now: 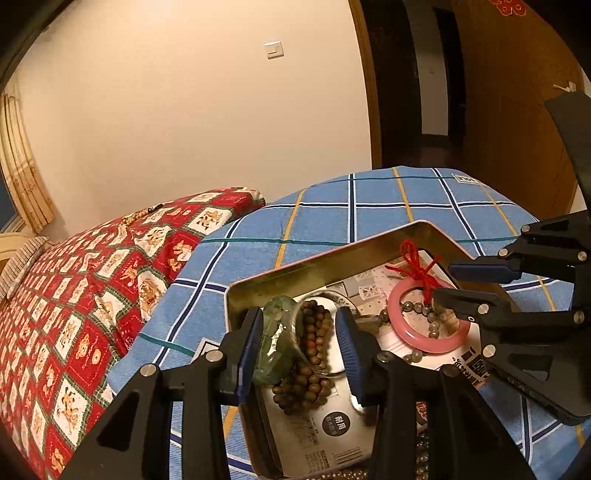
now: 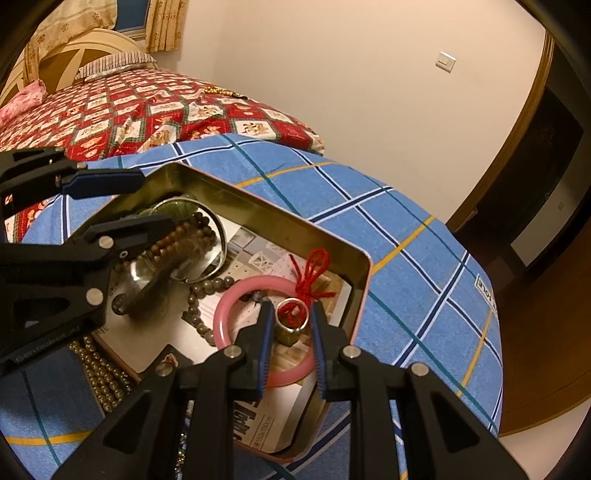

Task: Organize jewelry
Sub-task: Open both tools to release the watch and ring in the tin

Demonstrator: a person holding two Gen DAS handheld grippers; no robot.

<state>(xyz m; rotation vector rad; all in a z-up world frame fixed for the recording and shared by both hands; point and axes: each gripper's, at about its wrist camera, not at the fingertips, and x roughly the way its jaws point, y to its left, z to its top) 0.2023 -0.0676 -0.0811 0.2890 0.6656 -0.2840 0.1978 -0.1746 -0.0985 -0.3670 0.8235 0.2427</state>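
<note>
cream wall (image 1: 184, 110) — light switch (image 1: 273, 50); wooden door (image 1: 517, 92); red quilt (image 1: 74, 295) on bed; curtains (image 2: 164, 22)

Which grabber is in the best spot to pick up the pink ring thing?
The right gripper. Its open fingers hang right over the pink bangle, around the red string. The left gripper is open over the brown beads, farther away in the tin.

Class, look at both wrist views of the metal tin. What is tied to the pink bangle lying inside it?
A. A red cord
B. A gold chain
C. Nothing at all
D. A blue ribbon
A: a red cord is knotted onto the pink bangle inside the metal tin, and the left wrist view shows the same red knot at the bangle's rim.
</note>
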